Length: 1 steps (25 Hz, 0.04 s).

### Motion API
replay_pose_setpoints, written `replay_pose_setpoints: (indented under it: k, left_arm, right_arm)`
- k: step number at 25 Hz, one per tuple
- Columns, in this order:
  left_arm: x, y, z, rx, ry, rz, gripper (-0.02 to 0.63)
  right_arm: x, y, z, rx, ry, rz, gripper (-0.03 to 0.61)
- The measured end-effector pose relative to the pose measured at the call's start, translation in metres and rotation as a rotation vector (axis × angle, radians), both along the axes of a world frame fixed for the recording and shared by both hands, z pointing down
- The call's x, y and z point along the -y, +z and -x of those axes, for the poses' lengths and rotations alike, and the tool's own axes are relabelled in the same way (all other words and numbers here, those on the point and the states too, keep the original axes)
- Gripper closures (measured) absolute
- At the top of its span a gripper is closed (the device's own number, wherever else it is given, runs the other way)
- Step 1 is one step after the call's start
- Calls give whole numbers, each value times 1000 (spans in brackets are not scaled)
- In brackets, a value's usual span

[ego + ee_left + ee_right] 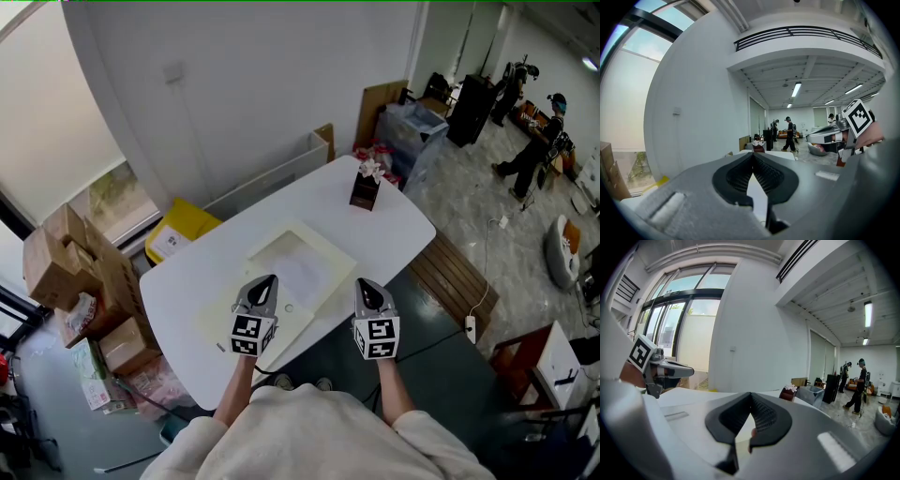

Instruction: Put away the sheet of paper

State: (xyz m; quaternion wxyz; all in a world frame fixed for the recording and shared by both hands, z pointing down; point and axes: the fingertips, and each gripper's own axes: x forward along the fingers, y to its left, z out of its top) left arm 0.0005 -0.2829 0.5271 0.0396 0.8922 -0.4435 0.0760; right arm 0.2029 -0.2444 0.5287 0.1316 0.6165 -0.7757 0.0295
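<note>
A white sheet of paper [302,270] lies on a pale cream folder [234,323] in the middle of the white table [187,281]. My left gripper [271,279] hovers over the folder's near left part, jaws shut with nothing in them; its own view shows the tips [752,154] meeting. My right gripper [364,282] hangs off the table's near right edge, beside the folder, also shut and empty [750,393]. Each gripper shows in the other's view: the right gripper [834,136] and the left gripper [670,369].
A dark box with flowers [366,186] stands at the table's far end. A wooden bench [455,279] runs along the right side. Cardboard boxes [84,272] and a yellow bin [183,230] sit by the window at left. People [534,141] stand far off at the right.
</note>
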Motion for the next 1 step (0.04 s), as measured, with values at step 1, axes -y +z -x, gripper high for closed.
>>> replay_pose_setpoints:
  k: [1]
  left_arm:
    - [0, 1, 1, 1, 0, 2, 607]
  right_arm:
    - [0, 1, 1, 0, 0, 2, 577]
